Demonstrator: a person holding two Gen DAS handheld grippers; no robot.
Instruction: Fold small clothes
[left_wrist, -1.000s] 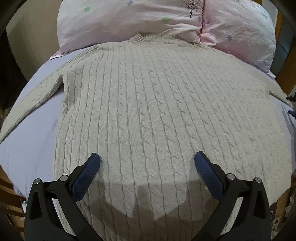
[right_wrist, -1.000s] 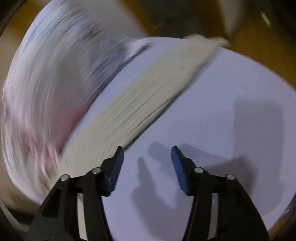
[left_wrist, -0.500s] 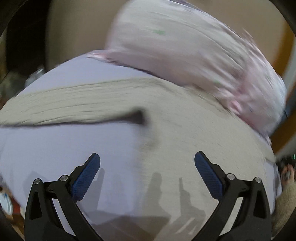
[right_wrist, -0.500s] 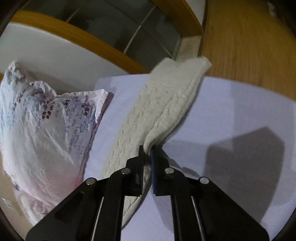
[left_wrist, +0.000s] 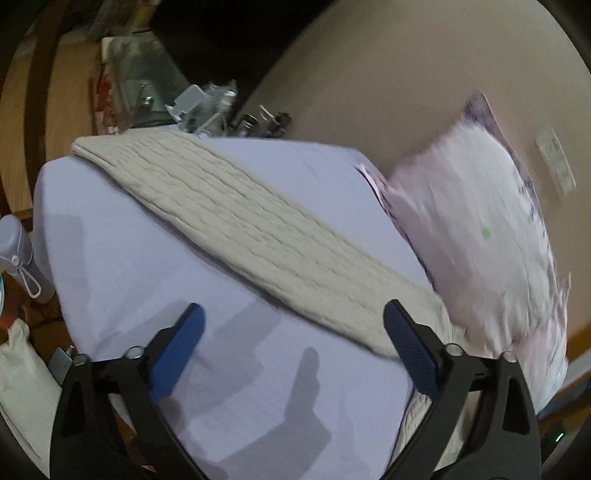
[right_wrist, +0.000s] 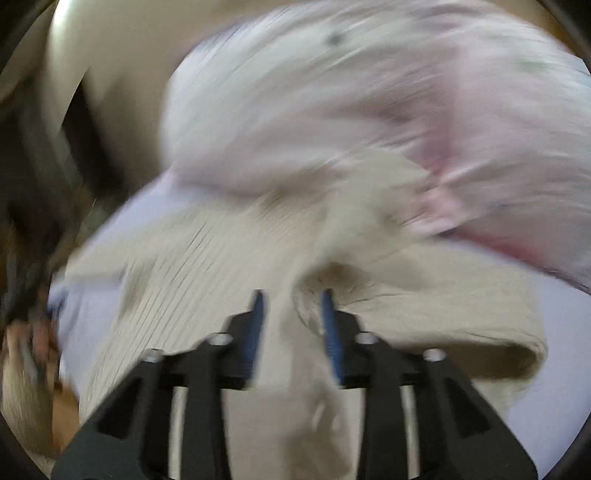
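Lavender bed sheet (left_wrist: 118, 236): cream cable-knit sweater (left_wrist: 236, 218), sleeve outstretched; left gripper (left_wrist: 291, 354) wide open, empty; right gripper (right_wrist: 293, 325) pinching bunched sweater.

1 sweater (left_wrist: 258, 236), 1 pillow (left_wrist: 491, 236), 2 claws (left_wrist: 293, 345) (right_wrist: 293, 325)

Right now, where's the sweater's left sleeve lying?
In the left wrist view, the sleeve stretches diagonally across the lavender sheet, ahead of the open left gripper, with the pillow on its right.

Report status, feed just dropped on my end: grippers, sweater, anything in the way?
Left gripper open, empty, over bedsheet. Right gripper holding bunched sweater fabric. Pillow crowds the collar end.
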